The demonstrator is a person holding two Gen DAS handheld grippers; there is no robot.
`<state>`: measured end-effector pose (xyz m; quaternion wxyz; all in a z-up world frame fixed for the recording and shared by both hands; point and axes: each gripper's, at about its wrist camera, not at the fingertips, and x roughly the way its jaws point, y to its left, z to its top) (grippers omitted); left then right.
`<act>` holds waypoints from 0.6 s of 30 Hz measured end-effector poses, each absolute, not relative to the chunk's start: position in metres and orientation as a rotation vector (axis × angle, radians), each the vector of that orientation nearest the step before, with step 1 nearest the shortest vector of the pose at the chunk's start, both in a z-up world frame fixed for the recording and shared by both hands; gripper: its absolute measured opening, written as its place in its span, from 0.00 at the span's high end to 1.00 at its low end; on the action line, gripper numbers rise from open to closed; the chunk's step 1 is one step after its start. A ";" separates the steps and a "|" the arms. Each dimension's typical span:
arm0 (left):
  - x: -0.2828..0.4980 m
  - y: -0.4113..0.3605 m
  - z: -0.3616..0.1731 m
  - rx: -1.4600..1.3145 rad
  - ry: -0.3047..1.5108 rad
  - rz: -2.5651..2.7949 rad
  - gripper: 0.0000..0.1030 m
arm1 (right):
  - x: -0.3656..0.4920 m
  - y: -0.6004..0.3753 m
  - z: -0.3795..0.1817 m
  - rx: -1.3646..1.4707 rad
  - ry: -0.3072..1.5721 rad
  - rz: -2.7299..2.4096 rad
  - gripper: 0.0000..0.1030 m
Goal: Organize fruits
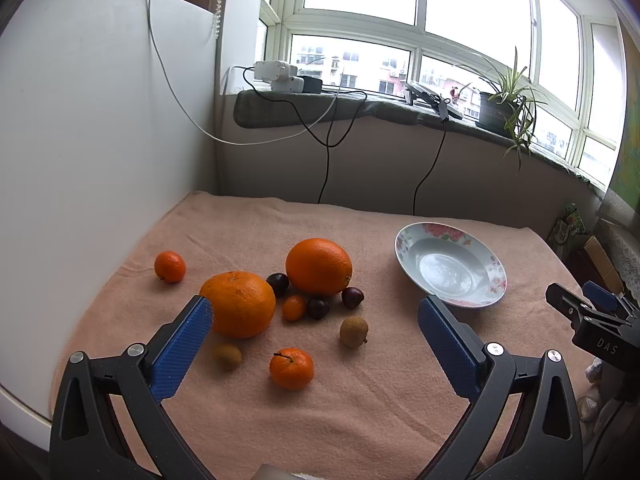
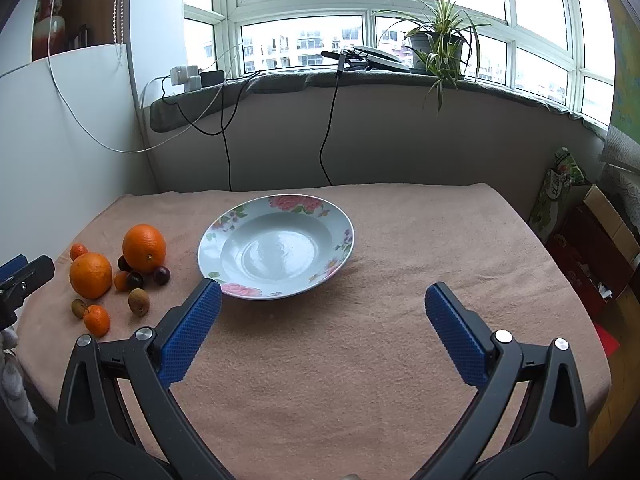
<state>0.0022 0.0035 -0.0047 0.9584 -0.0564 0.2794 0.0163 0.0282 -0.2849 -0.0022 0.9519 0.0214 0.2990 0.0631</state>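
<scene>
Both tools idle above the pink cloth [image 2: 360, 360]; left gripper [image 1: 316, 320] spread wide, holding nothing; right gripper [image 2: 322, 306] likewise wide and empty. Fruit sits clustered left of the floral plate [image 2: 276, 206], plate bare. Nearest the left pads: large orange [image 1: 238, 304], stem scar up, near-round, no real long axis. Judgement: first pick not begun. Best to straddle the orange at its widest girth, close gently, lift straight to avoid nudging the plums [image 1: 318, 308] and kumquat [image 1: 294, 307] just beside it

bay window [image 2: 304, 12] daylight | sill plant [image 2: 438, 46] | white wall [image 1: 100, 120]
</scene>
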 end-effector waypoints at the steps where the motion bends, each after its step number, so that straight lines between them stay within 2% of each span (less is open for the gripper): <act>1: 0.002 0.003 -0.005 -0.115 0.567 0.032 0.01 | 0.028 -0.285 -0.002 0.043 0.607 0.128 0.00; 18: 0.003 0.003 -0.006 -0.114 0.567 0.031 0.01 | 0.029 -0.285 -0.005 0.046 0.617 0.135 0.00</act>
